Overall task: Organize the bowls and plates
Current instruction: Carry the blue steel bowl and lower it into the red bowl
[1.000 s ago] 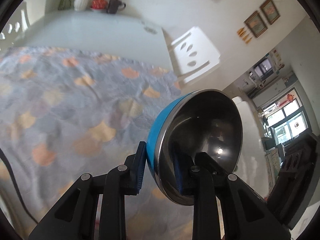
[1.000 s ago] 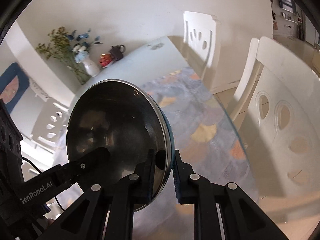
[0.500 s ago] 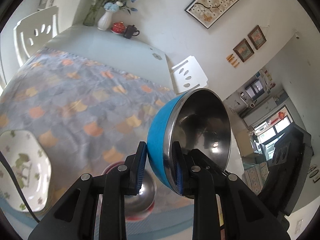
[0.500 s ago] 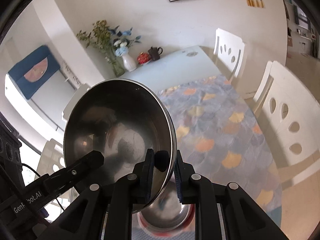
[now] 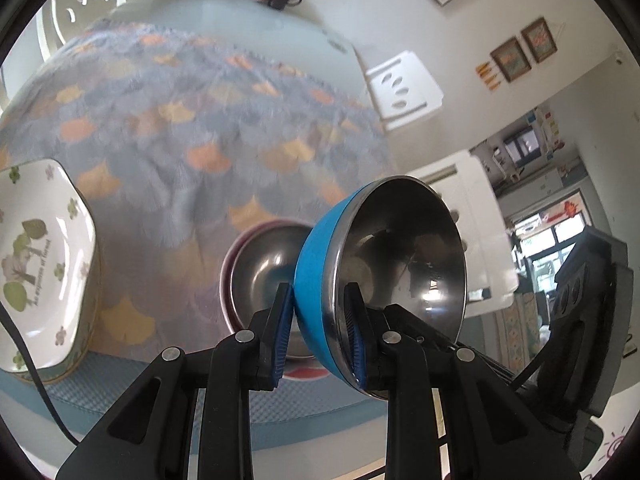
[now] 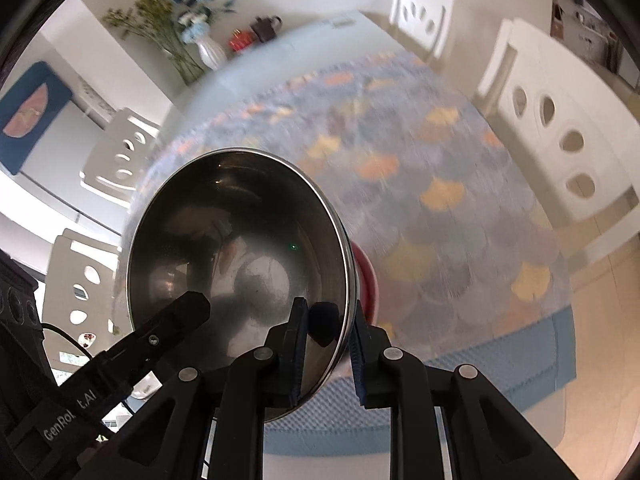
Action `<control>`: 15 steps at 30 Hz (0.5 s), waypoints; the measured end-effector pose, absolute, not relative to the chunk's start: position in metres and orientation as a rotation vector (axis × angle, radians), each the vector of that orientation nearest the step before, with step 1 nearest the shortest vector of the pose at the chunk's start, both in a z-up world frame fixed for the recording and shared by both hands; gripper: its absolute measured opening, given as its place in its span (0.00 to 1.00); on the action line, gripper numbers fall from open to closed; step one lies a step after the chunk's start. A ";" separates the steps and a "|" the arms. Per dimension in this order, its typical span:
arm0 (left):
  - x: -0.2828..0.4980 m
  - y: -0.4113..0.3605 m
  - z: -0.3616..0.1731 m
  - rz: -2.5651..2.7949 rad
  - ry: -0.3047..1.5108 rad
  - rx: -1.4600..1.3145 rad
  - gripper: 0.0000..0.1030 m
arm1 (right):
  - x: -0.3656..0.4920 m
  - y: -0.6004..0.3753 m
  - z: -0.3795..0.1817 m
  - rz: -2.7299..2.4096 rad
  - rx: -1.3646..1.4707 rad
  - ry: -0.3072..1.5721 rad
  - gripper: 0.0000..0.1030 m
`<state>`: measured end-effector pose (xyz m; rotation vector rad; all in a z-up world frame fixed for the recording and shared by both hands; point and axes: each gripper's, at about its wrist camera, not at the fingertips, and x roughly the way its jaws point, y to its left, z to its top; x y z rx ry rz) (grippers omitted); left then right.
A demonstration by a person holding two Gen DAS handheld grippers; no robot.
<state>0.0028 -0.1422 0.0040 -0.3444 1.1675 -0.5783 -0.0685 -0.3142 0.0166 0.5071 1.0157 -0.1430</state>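
A steel bowl with a blue outside [image 5: 384,264] hangs tilted above the near end of the table. My left gripper [image 5: 318,304] is shut on its rim, one pad outside on the blue wall and one inside. In the right wrist view the same bowl [image 6: 240,264] shows its steel inside, and my right gripper [image 6: 328,312] is shut on the rim at another spot. The left gripper's finger [image 6: 176,320] reaches over the bowl's edge there. Just below and behind the held bowl, a red bowl with a steel inside [image 5: 260,272] [image 6: 366,280] rests on the table.
A white plate with a floral print [image 5: 36,264] lies at the table's near left. A scale-pattern cloth [image 5: 192,120] covers the table, with a blue mat [image 5: 160,396] along the near edge. A vase [image 6: 210,52] and teapot stand at the far end. White chairs [image 6: 560,136] flank the table.
Both grippers carried the blue bowl back toward the table's near edge. The red bowl and the floral plate came into view, and the red bowl now sits right under the held bowl.
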 end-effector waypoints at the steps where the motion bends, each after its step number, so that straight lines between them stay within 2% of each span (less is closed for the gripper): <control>1: 0.003 -0.144 0.001 -0.576 1.171 -0.332 0.22 | -0.068 -0.316 0.012 -0.144 0.516 1.027 0.18; 15: 0.007 -0.145 -0.017 -0.558 1.201 -0.299 0.21 | -0.058 -0.316 -0.011 -0.127 0.549 1.117 0.19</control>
